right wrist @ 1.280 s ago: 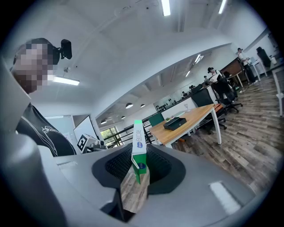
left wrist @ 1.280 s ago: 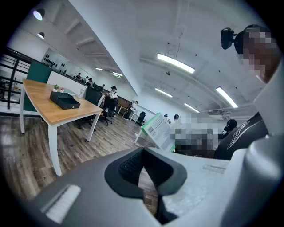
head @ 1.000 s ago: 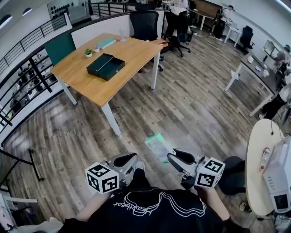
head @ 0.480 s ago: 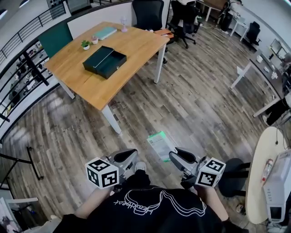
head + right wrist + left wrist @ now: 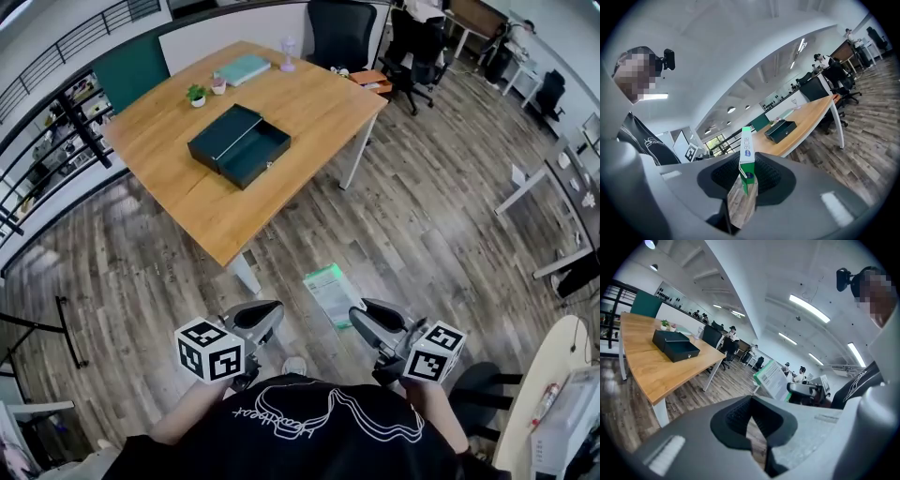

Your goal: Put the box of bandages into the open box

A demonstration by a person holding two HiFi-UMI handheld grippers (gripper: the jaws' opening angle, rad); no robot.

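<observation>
On the wooden table (image 5: 309, 112), near its middle, lies the open box (image 5: 239, 145), dark, its two halves side by side. Toward the table's far edge stand a small potted plant (image 5: 196, 94) and a teal book (image 5: 242, 68), and an office chair (image 5: 339, 28) is drawn up beyond that edge. Short of the table's near edge, over the plank floor (image 5: 422, 234), the right gripper (image 5: 361, 321) has its jaws closed on the lower end of the box of bandages (image 5: 330, 293), a flat white and green carton that sticks out ahead of the jaws toward the table. Just beside it, on the side away from the table's chair end, the left gripper (image 5: 267, 314) has its jaws brought together with nothing between them. Both grippers and the carton are well apart from the open box.
</observation>
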